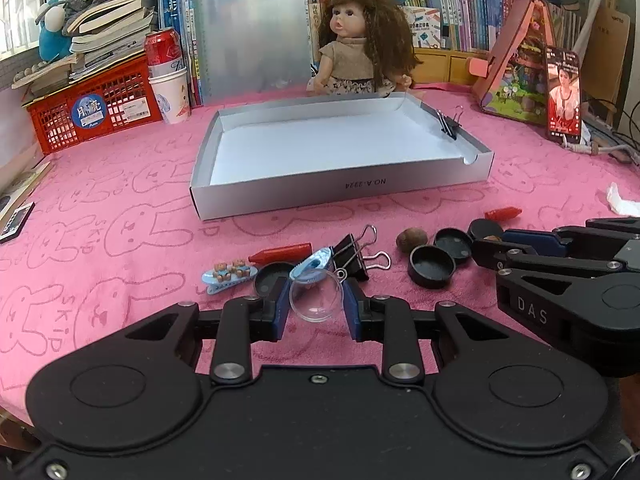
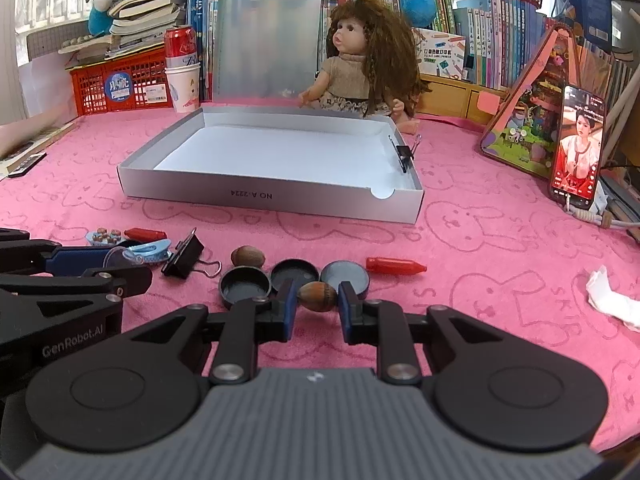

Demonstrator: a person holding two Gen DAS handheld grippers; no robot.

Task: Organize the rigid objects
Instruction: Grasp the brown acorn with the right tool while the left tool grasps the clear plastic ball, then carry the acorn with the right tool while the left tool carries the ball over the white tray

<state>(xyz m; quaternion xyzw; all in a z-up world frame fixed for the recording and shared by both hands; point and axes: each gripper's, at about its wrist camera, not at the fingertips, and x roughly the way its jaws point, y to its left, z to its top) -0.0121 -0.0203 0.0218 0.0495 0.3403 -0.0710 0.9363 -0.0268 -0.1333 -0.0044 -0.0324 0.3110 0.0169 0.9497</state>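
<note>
My left gripper (image 1: 316, 306) is shut on a clear plastic half-dome (image 1: 317, 300) low over the pink cloth. My right gripper (image 2: 318, 300) is shut on a brown nut (image 2: 318, 297); it also shows in the left wrist view (image 1: 486, 246). A second nut (image 2: 248, 257), black caps (image 2: 245, 286), two red crayons (image 2: 396, 266) (image 1: 280, 254), a black binder clip (image 1: 352, 256), a blue hair clip (image 1: 230, 276) and a blue clip (image 1: 314, 266) lie on the cloth. A silver open box (image 1: 340, 188) with a white floor stands behind them, a binder clip (image 1: 450, 124) on its right wall.
A doll (image 1: 360, 44) sits behind the box. A red basket (image 1: 92, 108), paper cup with a can (image 1: 170, 88) and books stand at the back left. A phone (image 1: 564, 94) and a pink house toy (image 1: 516, 64) stand at the right. Crumpled tissue (image 2: 612, 298) lies at the right.
</note>
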